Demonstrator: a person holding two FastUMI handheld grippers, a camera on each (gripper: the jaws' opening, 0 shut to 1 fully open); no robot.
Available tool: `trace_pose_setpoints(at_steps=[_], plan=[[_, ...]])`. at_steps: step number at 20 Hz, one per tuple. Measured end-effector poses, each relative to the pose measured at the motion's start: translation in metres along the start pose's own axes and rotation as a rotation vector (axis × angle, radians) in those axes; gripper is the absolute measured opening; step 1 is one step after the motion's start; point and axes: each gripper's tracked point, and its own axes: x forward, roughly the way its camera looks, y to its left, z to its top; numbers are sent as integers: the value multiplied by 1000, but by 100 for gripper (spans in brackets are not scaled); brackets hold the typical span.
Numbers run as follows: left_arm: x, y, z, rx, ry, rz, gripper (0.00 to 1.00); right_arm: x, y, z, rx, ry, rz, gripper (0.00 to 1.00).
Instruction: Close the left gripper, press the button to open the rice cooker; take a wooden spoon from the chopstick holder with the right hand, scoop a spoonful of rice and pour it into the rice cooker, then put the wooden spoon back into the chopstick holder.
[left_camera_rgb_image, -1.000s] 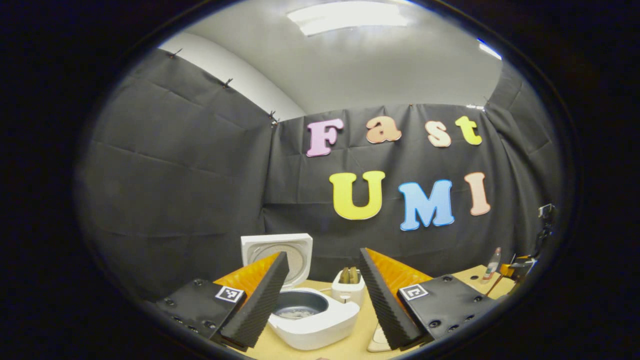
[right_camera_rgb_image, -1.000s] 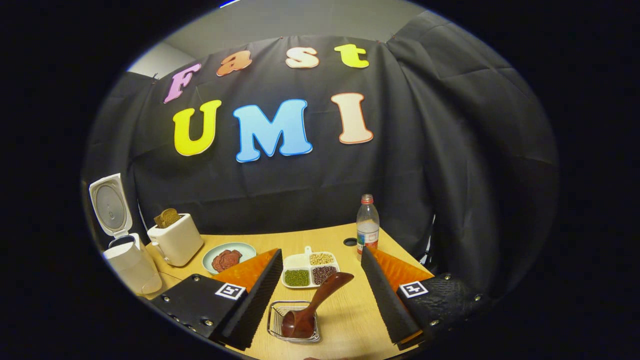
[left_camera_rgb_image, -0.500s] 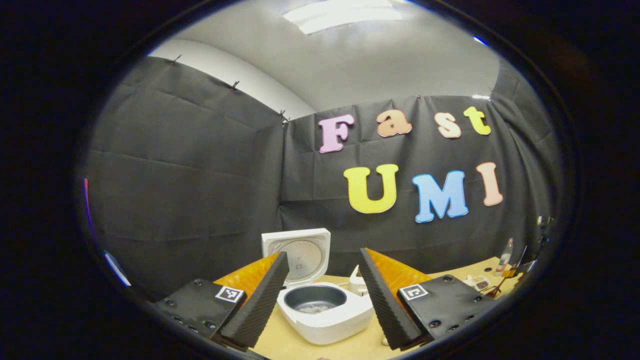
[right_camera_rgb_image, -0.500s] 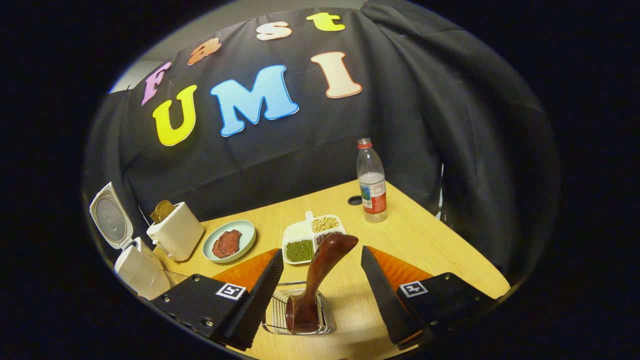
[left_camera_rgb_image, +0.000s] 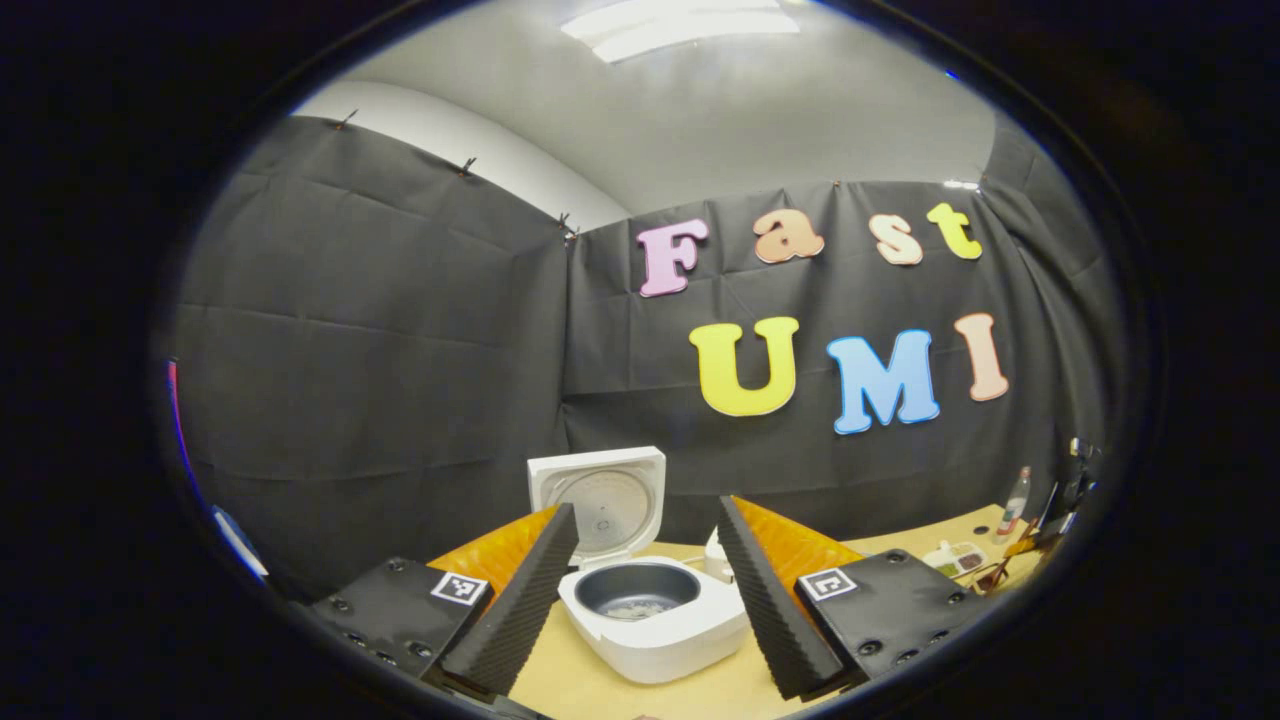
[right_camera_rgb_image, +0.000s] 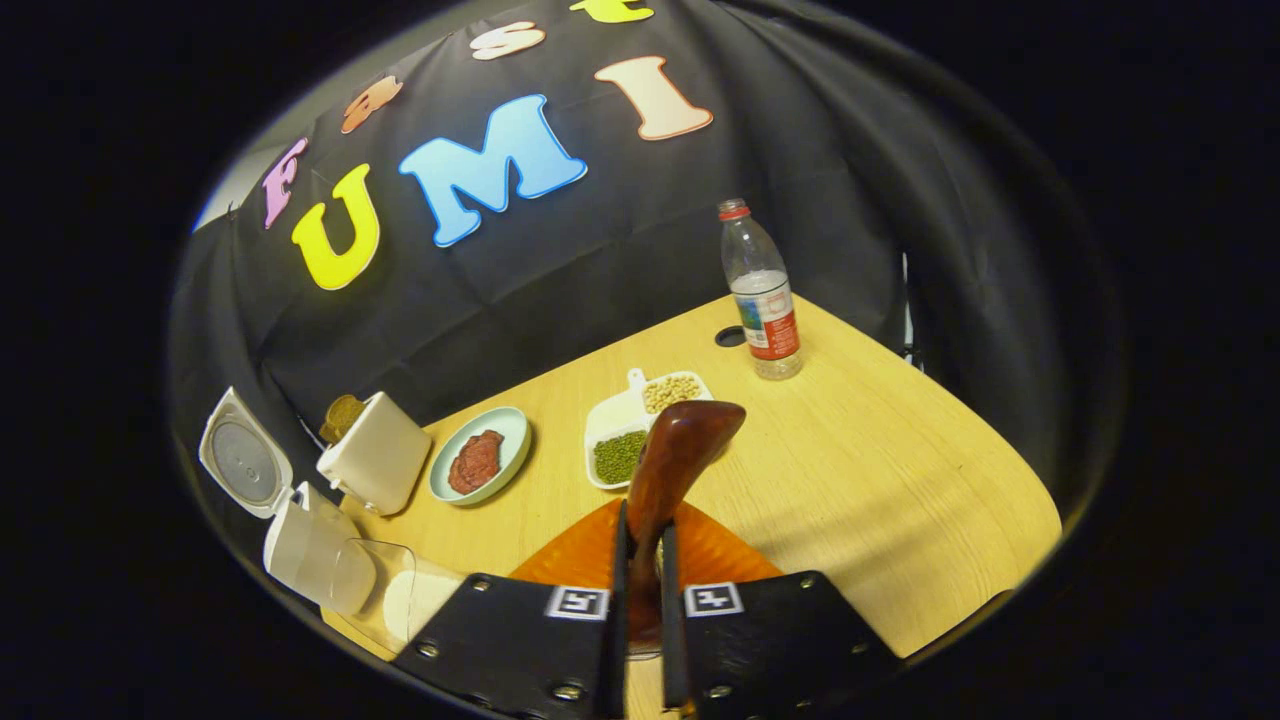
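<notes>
You are clamping the right gripper (right_camera_rgb_image: 640, 560) low on the wooden spoon (right_camera_rgb_image: 672, 470) handle, above the table (right_camera_rgb_image: 880, 480); polished and rigid, it may pivot. Your left gripper (left_camera_rgb_image: 645, 585) is hanging spread before the open rice cooker (left_camera_rgb_image: 655, 625).

In the right gripper view, the wooden spoon (right_camera_rgb_image: 672, 470) is losing its bowl behind the right tool (right_camera_rgb_image: 640, 590), and is covering part of the divided dish (right_camera_rgb_image: 625, 420) at its 12 o'clock. In the left gripper view, things at the worktop's (left_camera_rgb_image: 585, 690) 3 o'clock edge are showing too small to tell.
</notes>
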Motion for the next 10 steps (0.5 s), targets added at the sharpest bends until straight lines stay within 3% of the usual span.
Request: trace_pose_setpoints(at_steps=[4, 9, 10], plan=[[4, 5, 1, 2, -13, -22, 95, -19, 11, 9, -44, -21, 2, 13], [16, 13, -4, -39, -19, -58, 99, -54, 32, 36, -112, -106, -7, 13], [18, 15, -6, -49, -17, -65, 95, -61, 40, 42, -119, -121, 0, 13]])
